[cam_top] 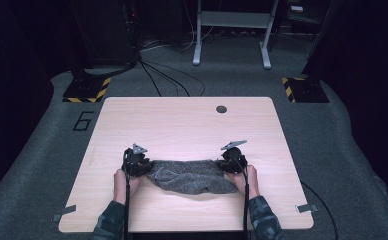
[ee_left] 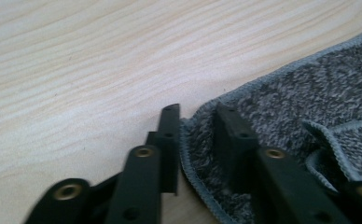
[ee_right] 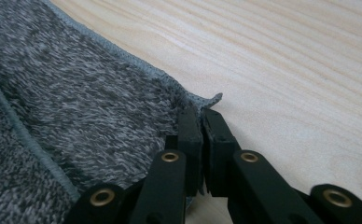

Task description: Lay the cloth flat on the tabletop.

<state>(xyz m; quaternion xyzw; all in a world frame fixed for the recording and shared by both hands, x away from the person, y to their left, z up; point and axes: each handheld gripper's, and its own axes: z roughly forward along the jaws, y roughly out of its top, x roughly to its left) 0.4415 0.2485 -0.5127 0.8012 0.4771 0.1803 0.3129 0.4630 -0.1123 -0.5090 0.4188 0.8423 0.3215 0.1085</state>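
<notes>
currently right gripper clamped on towel corner; left gripper straddling hem, not yet pinching. risk: left corner slipping, towel bunching.

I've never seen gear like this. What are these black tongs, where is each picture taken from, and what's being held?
No robot here: a person holds a hand-operated two-jaw gripper in each hand. The high view looks down on the table from above; the left gripper and right gripper show there. The other two pictures come from cameras riding on the grippers, looking along their black jaws. A grey towel lies crumpled between them. The right gripper is shut on one towel corner. The left gripper has its jaws astride the towel edge, with a gap showing, not pinching yet.
</notes>
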